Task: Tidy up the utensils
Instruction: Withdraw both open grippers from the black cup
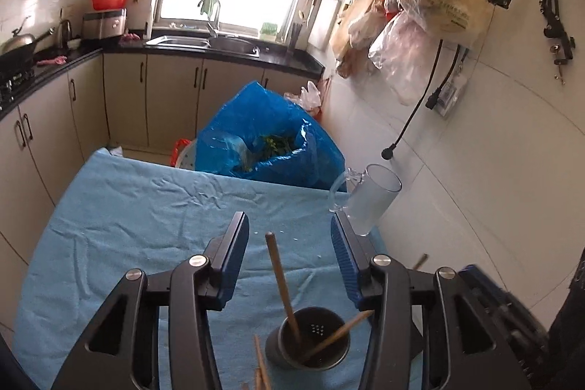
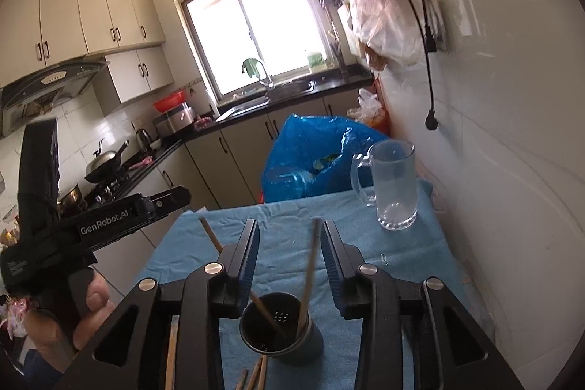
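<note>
Left wrist view: left gripper (image 1: pixel 290 236) hangs over a blue cloth (image 1: pixel 146 207), its jaws apart and grasping nothing.
Left pads: blue, ribbed; a chopstick (image 1: pixel 281 284) stands between them, clear of both.
Holder: a dark round cup (image 1: pixel 309 340) with holes in its bottom stands on the cloth, below and between the fingers.
Holder contents: two chopsticks lean inside, one nearly upright, the other (image 1: pixel 342 331) slanting right over the rim.
Loose chopsticks: several (image 1: pixel 261 371) lie on the cloth just left of the holder, at the bottom edge.
Right wrist view: right gripper (image 2: pixel 289 243) points at the same holder (image 2: pixel 281 331); its jaws are parted and clasp nothing.
Right pads: a chopstick (image 2: pixel 310 265) rises from the holder between them, nearer the right pad; I cannot tell whether it touches.
Second stick: another (image 2: pixel 267 315) leans left in the holder, its top passing behind the left finger.
More sticks: a few (image 2: pixel 256 373) lie on the cloth beside the holder's base.
Mug: a clear glass mug (image 2: pixel 393 185) stands upright near the cloth's far right corner, by the tiled wall.
Hand: a hand (image 2: pixel 93 309) grips the left gripper's handle at the left edge.
Beyond table: a blue bag (image 2: pixel 310 159) sits behind the table's far edge.
</note>
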The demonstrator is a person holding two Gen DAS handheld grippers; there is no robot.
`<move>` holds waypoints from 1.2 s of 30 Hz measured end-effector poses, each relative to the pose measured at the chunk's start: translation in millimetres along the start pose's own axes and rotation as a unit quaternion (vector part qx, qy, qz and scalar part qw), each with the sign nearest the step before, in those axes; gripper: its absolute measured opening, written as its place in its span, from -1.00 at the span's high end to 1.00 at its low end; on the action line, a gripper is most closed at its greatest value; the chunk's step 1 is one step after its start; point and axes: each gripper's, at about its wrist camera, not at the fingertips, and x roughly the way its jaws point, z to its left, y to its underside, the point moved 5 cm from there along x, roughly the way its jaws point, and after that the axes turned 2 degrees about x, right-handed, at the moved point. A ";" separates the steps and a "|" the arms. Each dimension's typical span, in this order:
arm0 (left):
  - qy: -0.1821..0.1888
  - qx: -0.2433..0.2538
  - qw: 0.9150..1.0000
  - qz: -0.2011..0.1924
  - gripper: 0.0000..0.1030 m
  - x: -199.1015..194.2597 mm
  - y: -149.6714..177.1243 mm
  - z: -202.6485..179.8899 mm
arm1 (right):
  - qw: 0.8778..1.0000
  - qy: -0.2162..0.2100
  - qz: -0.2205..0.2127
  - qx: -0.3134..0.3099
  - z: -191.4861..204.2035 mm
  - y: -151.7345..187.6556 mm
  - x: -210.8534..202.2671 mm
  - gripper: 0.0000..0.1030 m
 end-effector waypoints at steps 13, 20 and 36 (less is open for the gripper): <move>-0.097 -0.004 0.995 -0.017 -0.46 -80.6 83.1 87.0 | 0.995 0.065 -0.070 -0.038 3.5 51.1 -89.4 -1.00; -0.163 -0.019 0.985 0.044 -0.46 -94.0 173.0 155.2 | 0.998 0.013 -0.062 -0.009 4.3 102.6 -83.4 -1.00; -0.198 -0.052 0.974 0.094 -0.46 -80.0 267.5 215.6 | 0.990 -0.035 0.135 0.004 43.3 177.8 -15.5 -0.48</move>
